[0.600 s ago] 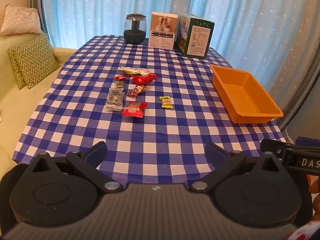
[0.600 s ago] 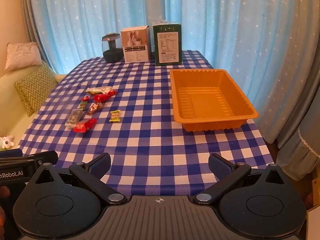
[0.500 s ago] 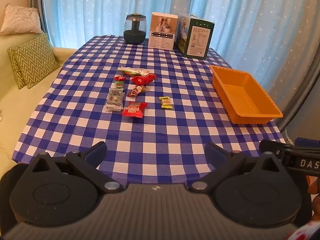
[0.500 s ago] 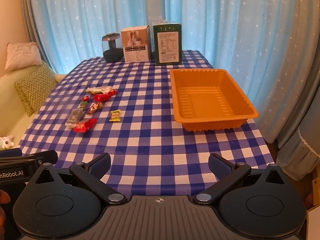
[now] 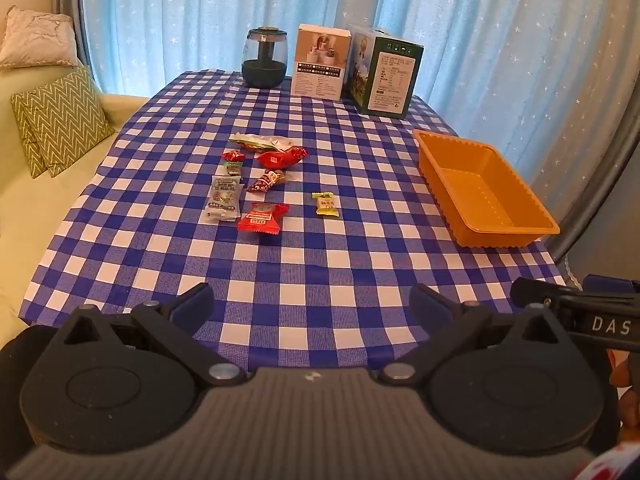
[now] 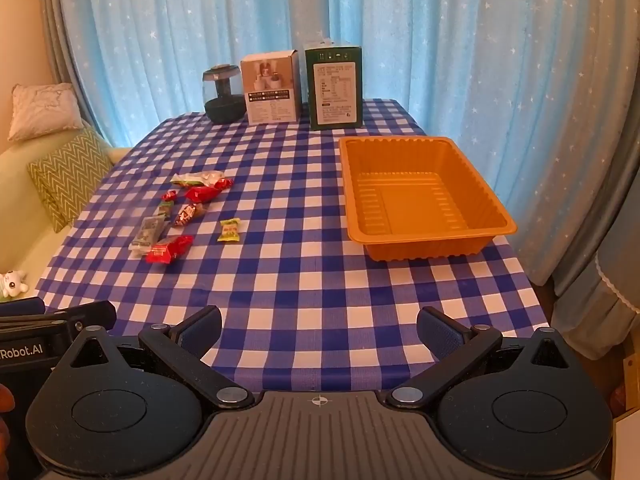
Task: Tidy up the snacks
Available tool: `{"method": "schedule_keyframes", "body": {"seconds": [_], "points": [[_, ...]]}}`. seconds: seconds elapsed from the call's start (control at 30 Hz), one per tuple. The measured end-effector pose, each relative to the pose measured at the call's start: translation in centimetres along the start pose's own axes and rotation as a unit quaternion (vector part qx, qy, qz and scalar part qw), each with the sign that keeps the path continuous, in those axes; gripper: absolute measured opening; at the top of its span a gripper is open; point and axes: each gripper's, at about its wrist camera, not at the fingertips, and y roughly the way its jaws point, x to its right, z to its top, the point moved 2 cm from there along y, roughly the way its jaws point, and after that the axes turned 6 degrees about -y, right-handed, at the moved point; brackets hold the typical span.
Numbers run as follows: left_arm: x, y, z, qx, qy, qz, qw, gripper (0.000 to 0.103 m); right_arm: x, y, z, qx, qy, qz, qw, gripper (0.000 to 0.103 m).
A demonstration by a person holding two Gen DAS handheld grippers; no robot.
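Left gripper [image 5: 310, 308]: its fingers [image 5: 192, 306] are standing wide apart with nothing between them, hovering over the near edge of the table [image 5: 320, 272].
Right gripper [image 6: 319, 326]: its fingers [image 6: 202, 328] are likewise spread wide and holding nothing, hanging over the near edge, just beside the left gripper.
Snacks [image 5: 260, 184]: lying loose in a cluster on the left half of the table, well apart from both grippers.
Red packet [image 5: 262, 218]: sitting nearest the grippers, touching or almost touching the clear packet [image 5: 225, 198] on its left.
Yellow-green candy [image 5: 326, 204]: lying alone, to the right of the cluster, between it and the tray.
Other pieces: a brown wrapped sweet [image 5: 267, 180], a large red sweet [image 5: 282, 157], a small red candy [image 5: 233, 156] and a long green-white wrapper [image 5: 262, 142] are lying farther back.
Orange tray [image 6: 494, 210]: sitting on the right side of the table with nothing inside, apart from the snacks.
Far edge: a dark round jar [image 6: 224, 94], a white box [image 6: 272, 86] and a green box [image 6: 334, 84] are standing upright in a row.
Behind: blue starred curtains [image 6: 400, 20] are hanging.
Left side: a sofa with a zigzag cushion [image 5: 60, 120] is sitting beside the table.
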Motion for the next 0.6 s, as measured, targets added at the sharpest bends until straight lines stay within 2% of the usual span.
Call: {"method": "schedule_keyframes", "body": {"seconds": [0.6], "points": [[0.32, 0.04, -0.16, 0.0, 0.002, -0.004, 1.0, 0.103, 0.08, -0.04, -0.02, 0.0, 0.001, -0.001, 1.0, 0.103]]}}
